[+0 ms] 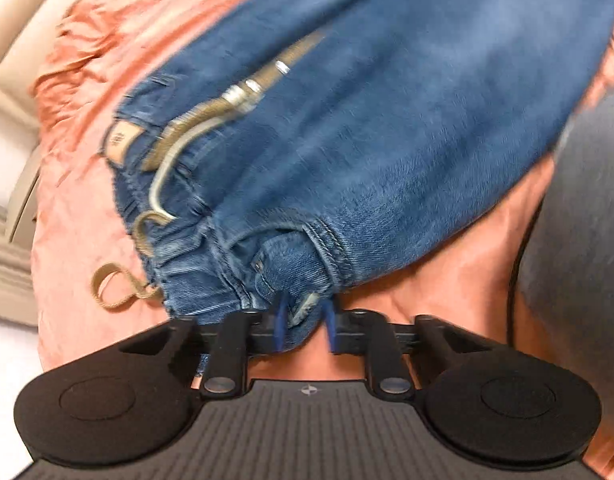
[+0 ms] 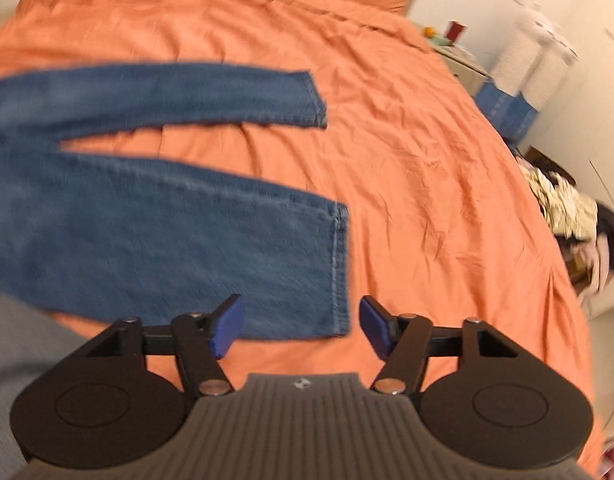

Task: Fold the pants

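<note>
Blue denim pants (image 2: 155,216) lie flat on the orange bedsheet (image 2: 407,160), legs spread apart in a V, hems toward the bed's right side in the right wrist view. Waistband end (image 1: 211,248) sits nearest the left gripper (image 1: 305,326); tan drawstring cord (image 1: 119,288) with metal tips trails off the waistband onto the sheet, leather-look patch (image 1: 121,142) on the band.

Left gripper: blue pads nearly together, clamped on a bunched corner of the waistband.

Right gripper (image 2: 299,330): blue pads apart, nothing between them, hovering just over the near leg's hem corner (image 2: 339,272), not touching as far as I can tell.

Containers relative to the pants: blue box (image 2: 503,112) beyond the bed's far right edge, contents not readable. Pile of mixed clothes (image 2: 567,208) on the floor right of the bed; whether it's in a bin, can't tell
</note>
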The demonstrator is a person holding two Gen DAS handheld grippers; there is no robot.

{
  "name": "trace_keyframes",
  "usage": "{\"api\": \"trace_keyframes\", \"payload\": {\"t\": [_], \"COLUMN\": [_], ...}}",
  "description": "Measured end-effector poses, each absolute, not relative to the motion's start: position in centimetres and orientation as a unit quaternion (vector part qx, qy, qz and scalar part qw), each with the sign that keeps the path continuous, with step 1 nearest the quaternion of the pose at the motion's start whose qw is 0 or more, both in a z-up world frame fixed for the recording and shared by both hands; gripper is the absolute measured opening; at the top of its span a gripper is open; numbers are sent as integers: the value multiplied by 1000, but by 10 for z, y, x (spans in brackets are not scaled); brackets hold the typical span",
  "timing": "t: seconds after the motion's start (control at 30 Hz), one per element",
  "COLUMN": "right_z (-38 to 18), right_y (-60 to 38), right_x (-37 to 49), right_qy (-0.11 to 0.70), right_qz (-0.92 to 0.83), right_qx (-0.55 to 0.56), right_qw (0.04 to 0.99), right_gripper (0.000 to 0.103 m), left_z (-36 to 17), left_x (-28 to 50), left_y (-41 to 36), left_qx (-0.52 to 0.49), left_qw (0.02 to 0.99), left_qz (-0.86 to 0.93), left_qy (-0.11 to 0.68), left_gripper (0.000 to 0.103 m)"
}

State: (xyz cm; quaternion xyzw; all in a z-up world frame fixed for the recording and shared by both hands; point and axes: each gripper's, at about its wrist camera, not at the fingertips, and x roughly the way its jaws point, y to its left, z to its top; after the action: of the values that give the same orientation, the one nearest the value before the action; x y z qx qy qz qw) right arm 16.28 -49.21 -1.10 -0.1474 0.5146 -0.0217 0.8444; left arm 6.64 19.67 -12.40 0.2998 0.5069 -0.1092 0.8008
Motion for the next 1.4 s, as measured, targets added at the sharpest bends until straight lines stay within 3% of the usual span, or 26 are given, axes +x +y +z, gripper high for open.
{"api": "trace_keyframes", "payload": {"t": [0.07,0.23,0.37,0.7,0.73,0.77,0.8,1.07,1.23,1.4], "right_z": [-14,-39,-77,-130,-134,-137,-138,-55,-2,16], "right_y": [-495,-493,-491,-489,-488,-488,-488,-502,-497,-486], "right_x": [163,158,153,165,165,164,163,185,246,329], "right_qy": [524,530,533,509,510,510,506,438,400,392], "right_qz": [-1,75,139,235,243,248,249,202,157,125], "right_qx": [-182,-300,-395,-471,-474,-480,-484,-423,-404,-389], "right_qw": [832,790,735,681,675,669,669,767,808,824], "right_gripper": [47,39,38,30,22,5,0,0,0,0], "left_z": [-110,-86,-78,-69,-68,-67,-66,-41,-12,8], "left_x": [70,85,95,108,108,109,110,121,153,212], "left_y": [197,200,199,191,191,191,191,194,197,202], "left_qx": [272,200,162,104,101,96,92,78,87,98], "left_qw": [823,857,863,860,859,860,860,872,881,882], "left_qz": [-84,-24,17,92,96,100,102,123,135,146], "left_qy": [491,474,477,492,492,492,491,467,445,437], "left_gripper": [11,10,10,10,10,10,10,10,10,9]}}
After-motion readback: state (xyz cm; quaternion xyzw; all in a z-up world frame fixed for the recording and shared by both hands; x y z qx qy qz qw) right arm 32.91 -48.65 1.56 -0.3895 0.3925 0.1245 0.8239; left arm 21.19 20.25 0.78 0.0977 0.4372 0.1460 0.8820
